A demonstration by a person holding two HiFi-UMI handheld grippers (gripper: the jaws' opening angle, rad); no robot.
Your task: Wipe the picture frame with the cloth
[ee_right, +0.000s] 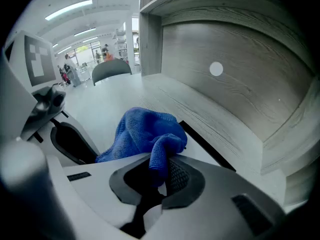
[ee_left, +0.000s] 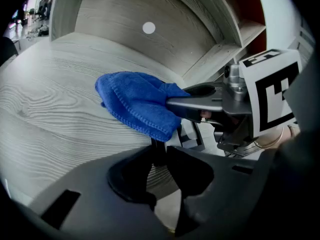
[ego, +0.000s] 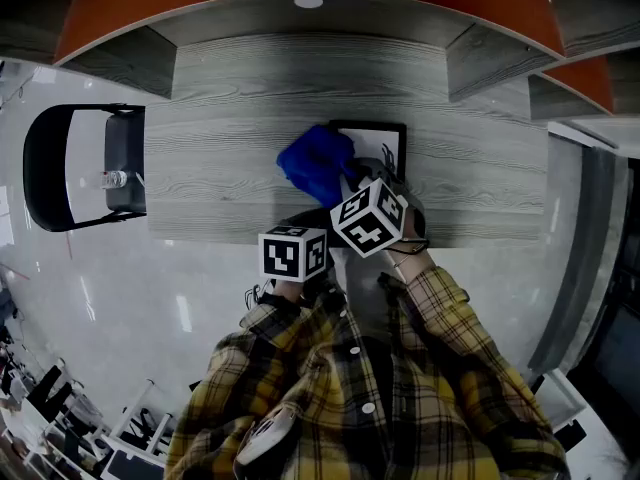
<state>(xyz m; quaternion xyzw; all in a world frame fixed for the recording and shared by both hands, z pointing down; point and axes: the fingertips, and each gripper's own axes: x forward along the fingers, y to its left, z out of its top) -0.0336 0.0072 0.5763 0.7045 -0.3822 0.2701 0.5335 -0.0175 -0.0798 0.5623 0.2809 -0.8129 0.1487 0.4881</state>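
Observation:
A black-edged picture frame (ego: pixel 385 134) lies flat on the grey wood desk (ego: pixel 230 118) in the head view. A crumpled blue cloth (ego: pixel 314 162) rests over its left part. My right gripper (ee_right: pixel 159 171) is shut on a fold of the cloth (ee_right: pixel 145 131), with the frame's black edge (ee_right: pixel 202 140) just beyond it. My left gripper (ee_left: pixel 159 156) is closed on a thin dark edge that looks like the frame's near side. The cloth (ee_left: pixel 137 104) hangs in the right gripper's jaws straight ahead of it. The marker cubes hide the jaws in the head view.
A black chair (ego: pixel 60 168) with a small bottle (ego: pixel 113 179) beside it stands left of the desk. A shelf hutch with side walls and a back panel (ee_right: pixel 235 79) closes off the desk's far side. The person's plaid sleeves (ego: pixel 440 308) fill the near edge.

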